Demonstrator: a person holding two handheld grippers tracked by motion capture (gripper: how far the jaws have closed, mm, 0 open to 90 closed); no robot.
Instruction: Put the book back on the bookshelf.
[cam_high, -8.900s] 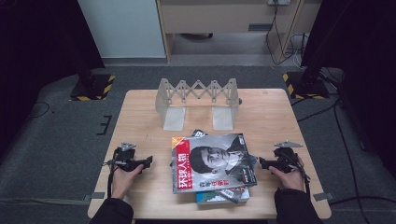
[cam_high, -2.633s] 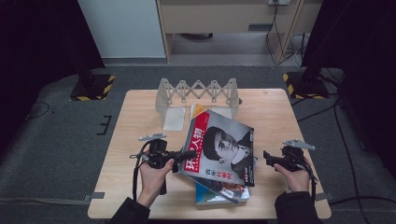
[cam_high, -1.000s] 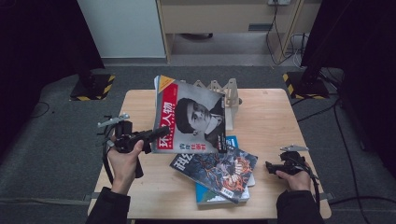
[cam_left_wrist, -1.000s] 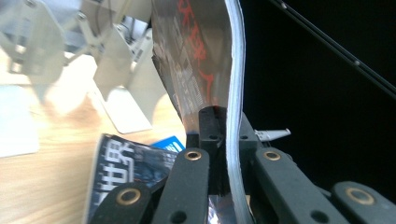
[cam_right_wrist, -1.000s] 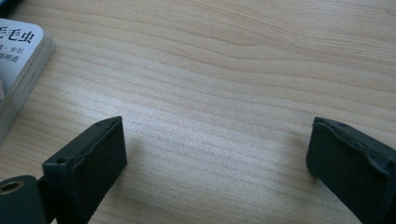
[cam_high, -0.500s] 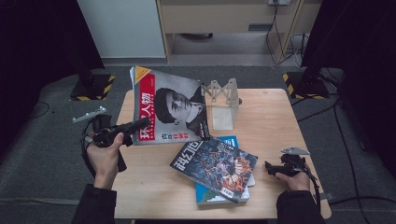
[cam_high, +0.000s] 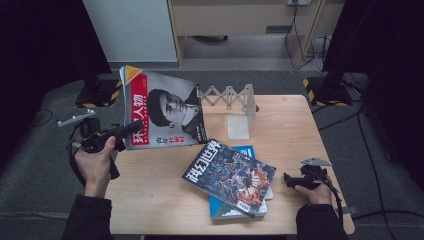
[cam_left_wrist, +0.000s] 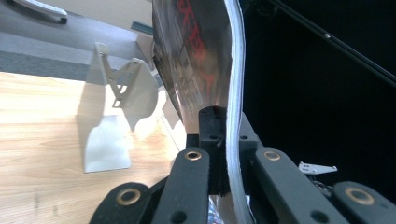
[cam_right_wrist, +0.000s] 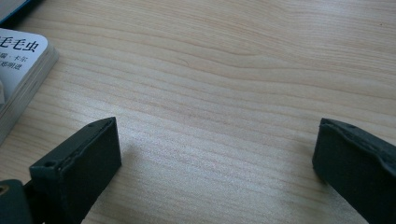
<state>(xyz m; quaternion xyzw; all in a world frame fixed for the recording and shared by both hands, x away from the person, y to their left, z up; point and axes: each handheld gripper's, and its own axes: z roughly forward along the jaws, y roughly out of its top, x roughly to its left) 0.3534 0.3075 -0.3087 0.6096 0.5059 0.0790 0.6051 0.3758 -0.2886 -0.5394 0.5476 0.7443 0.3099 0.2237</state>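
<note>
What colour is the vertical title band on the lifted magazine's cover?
Red, with white characters, on the portrait-cover magazine; the high view shows it best.

A grey folding book rack (cam_high: 235, 107) is stood at twelve o'clock on the wooden surface (cam_high: 150, 185), near its far edge. A dark-covered magazine (cam_high: 229, 176) is laid askew at about five o'clock of the rack, stacked on a blue book (cam_high: 235, 209). Yellow-and-black striped bases (cam_high: 327, 89) are seen on the grey floor (cam_high: 30, 160) beyond the surface's far corners.
</note>
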